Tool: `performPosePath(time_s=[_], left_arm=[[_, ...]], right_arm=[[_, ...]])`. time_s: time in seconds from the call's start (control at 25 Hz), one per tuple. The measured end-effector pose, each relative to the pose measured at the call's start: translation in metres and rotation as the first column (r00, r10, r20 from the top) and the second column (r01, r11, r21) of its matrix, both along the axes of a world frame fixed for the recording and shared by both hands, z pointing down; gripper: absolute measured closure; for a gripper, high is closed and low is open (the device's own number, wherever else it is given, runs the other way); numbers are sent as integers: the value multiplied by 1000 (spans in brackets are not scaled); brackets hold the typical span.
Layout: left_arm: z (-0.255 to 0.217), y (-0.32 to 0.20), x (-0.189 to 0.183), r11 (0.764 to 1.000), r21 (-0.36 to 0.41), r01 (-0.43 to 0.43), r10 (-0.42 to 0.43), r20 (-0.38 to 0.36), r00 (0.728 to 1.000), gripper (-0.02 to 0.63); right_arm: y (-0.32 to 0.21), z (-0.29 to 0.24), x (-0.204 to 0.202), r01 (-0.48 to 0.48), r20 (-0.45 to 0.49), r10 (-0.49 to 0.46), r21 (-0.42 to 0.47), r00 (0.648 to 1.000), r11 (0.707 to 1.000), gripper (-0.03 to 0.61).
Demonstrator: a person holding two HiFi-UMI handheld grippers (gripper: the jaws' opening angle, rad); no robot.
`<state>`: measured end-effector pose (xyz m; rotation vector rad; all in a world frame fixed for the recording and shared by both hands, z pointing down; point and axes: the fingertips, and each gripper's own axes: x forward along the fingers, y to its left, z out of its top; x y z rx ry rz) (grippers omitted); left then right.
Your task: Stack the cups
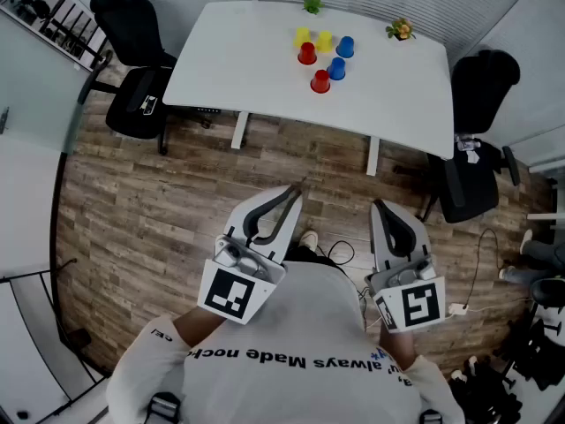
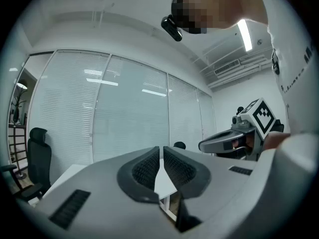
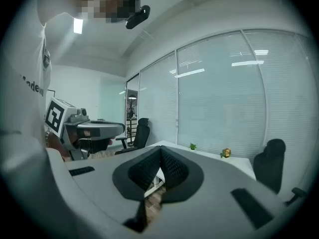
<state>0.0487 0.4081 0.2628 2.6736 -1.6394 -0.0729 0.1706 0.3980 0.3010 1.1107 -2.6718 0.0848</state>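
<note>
The left gripper (image 1: pixel 293 193) hung above the wooden floor (image 1: pixel 159 210), its jaws pressed together with nothing between them. Well beyond it, six cups (image 1: pixel 336 68), two yellow, two red and two blue, stood clustered on the white surface (image 1: pixel 229 69). The right gripper (image 1: pixel 380 208) likewise had its jaws closed and empty.

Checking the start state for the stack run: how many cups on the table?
6, clustered on the white table: two yellow cups at the back, a blue cup to their right, a red cup before them, another blue cup and red cup nearest. None seems hidden.
</note>
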Motion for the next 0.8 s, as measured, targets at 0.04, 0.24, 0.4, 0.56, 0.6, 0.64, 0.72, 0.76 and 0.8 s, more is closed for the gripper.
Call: performPosePath(time_s=[0.04, 0.24, 0.4, 0.56, 0.6, 0.64, 0.72, 0.76, 0.8], left_arm=[[0, 0, 1, 1000, -1, -1, 1, 4, 1000, 574], [-1, -5, 8, 1000, 10, 5, -5, 18, 1000, 574], [-3, -11, 14, 1000, 19, 24, -24, 3, 1000, 574], [0, -16, 20, 1000, 10, 28, -28, 6, 1000, 574], [0, -18, 21, 1000, 10, 27, -27, 8, 1000, 574], [1, -21, 21, 1000, 9, 26, -26, 8, 1000, 574], [1, -28, 21, 1000, 9, 26, -26, 6, 1000, 574], [2, -32, 21, 1000, 10, 27, -27, 4, 1000, 574], [2, -35, 20, 999, 12, 30, -30, 2, 1000, 574]], right_arm=[[-1, -1, 1, 0, -2, 0, 5, 1000, 1000, 571], [-5, -6, 10, -3, 22, 3, 29, 1000, 1000, 557], [-11, -5, 19, 4, 11, -4, 32, 1000, 999, 560], [-16, -5, 23, 12, 11, -12, 30, 1000, 999, 567], [-18, -4, 24, 14, 12, -15, 29, 1000, 999, 569], [-22, -4, 24, 17, 12, -17, 28, 1000, 999, 569], [-29, -2, 24, 21, 10, -21, 25, 1000, 999, 569], [-32, -2, 24, 22, 9, -22, 25, 1000, 999, 570], [-35, -2, 24, 23, 10, -23, 28, 1000, 999, 569]])
